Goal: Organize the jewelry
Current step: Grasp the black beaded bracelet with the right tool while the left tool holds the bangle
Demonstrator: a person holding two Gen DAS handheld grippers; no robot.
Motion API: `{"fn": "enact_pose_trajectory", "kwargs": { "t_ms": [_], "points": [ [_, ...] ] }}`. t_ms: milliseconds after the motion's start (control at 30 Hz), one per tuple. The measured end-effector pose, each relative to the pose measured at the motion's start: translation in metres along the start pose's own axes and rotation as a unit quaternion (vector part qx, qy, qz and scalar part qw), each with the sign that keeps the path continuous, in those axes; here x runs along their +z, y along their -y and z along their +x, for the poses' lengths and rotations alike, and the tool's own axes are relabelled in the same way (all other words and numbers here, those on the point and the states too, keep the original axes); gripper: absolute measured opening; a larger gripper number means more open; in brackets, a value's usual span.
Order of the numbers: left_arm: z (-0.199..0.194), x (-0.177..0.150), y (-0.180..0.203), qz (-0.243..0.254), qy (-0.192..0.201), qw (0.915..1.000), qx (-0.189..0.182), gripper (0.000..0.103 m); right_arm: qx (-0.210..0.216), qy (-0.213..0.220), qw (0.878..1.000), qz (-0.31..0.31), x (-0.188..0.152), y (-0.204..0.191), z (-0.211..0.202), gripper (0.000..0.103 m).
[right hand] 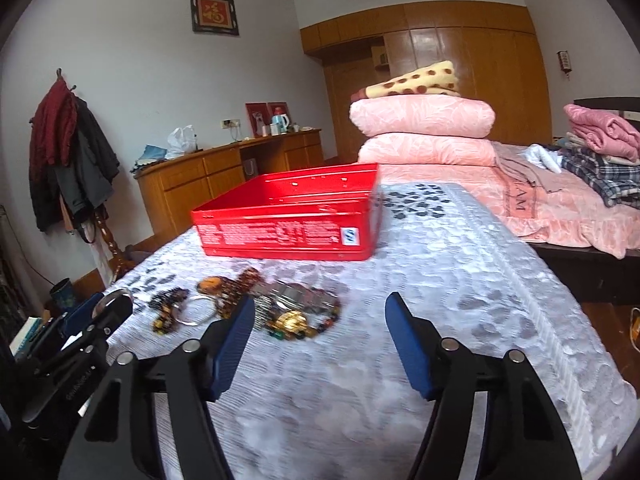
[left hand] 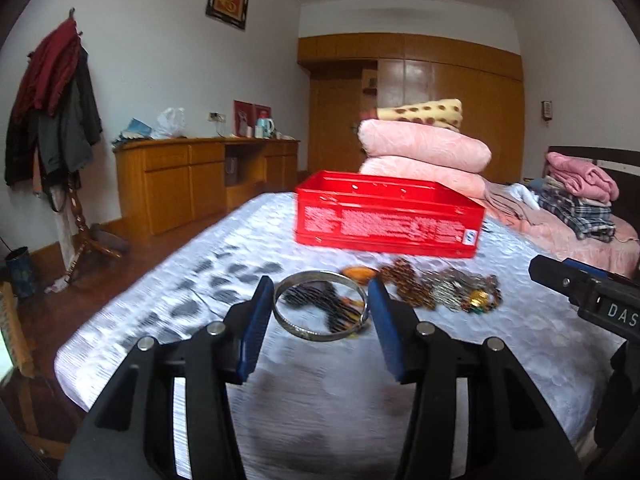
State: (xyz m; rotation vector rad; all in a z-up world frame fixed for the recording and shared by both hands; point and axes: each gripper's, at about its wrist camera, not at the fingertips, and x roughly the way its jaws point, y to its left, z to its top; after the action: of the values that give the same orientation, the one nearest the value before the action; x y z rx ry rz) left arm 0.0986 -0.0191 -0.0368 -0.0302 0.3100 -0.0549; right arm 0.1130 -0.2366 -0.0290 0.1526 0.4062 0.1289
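An open red tin box (left hand: 386, 220) stands on the grey-white patterned bedspread (left hand: 304, 392); it also shows in the right wrist view (right hand: 288, 220). In front of it lies a pile of jewelry (left hand: 440, 286): bead strings, a gold piece and an amber piece (right hand: 296, 312). My left gripper (left hand: 318, 306) holds a silver bangle (left hand: 320, 308) between its blue pads, raised above the bed. In the right wrist view the left gripper (right hand: 100, 312) is at the far left with the bangle (right hand: 116, 294). My right gripper (right hand: 320, 320) is open and empty, right of the pile.
Folded pink quilts and a spotted blanket (left hand: 424, 148) are stacked behind the box. Folded clothes (right hand: 600, 152) lie on the pink bed at the right. A wooden dresser (left hand: 200, 176) and a coat rack (left hand: 56, 120) stand at the left.
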Motion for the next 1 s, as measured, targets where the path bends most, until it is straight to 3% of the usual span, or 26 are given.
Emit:
{"fn": "enact_pose_trajectory", "kwargs": {
  "t_ms": [167, 433, 767, 1000],
  "points": [
    [0.002, 0.007, -0.026, -0.002, 0.006, 0.9996, 0.027, 0.047, 0.04, -0.006, 0.999, -0.004, 0.005, -0.035, 0.014, 0.064],
    [0.005, 0.014, -0.08, -0.018, 0.005, 0.9979, 0.062, 0.047, 0.103, -0.057, 0.992, -0.036, -0.007, -0.103, 0.05, 0.055],
    [0.006, 0.013, -0.107, -0.024, -0.002, 0.9977, 0.063, 0.047, 0.094, -0.112, 0.988, -0.045, -0.008, -0.129, 0.082, 0.044],
    [0.008, 0.012, -0.108, -0.023, -0.004, 0.9982, 0.056, 0.047, 0.091, -0.138, 0.985, -0.054, -0.011, -0.132, 0.09, 0.024]
  ]
}}
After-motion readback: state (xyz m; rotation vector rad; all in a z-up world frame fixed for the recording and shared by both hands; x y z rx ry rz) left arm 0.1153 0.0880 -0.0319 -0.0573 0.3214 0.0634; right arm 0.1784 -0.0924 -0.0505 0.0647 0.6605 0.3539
